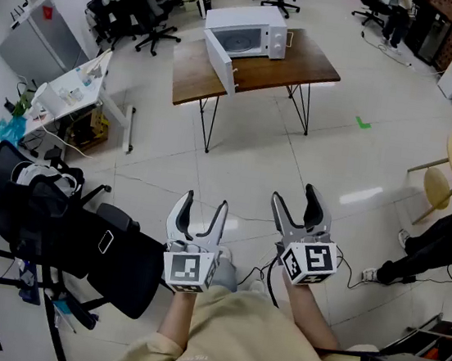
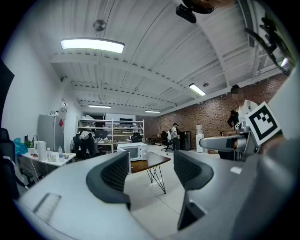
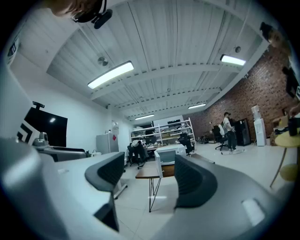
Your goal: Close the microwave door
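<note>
microwave far off, door hanging open, both of your grippers empty

your left gripper [image 1: 204,211] and right gripper [image 1: 294,205] are held out side by side in front of you, each with its jaws spread apart and nothing between them. the microwave [image 1: 250,28] is well apart from both, standing on the wooden table [image 1: 308,58] across the tiled floor [image 1: 295,160]. in each gripper view it shows small and distant in the gap between the jaws. it's a white box with its front facing you. its door [image 1: 220,61] is swung wide open on the left side in the head view, reaching toward the table's near edge and leaving the cavity exposed.
</note>
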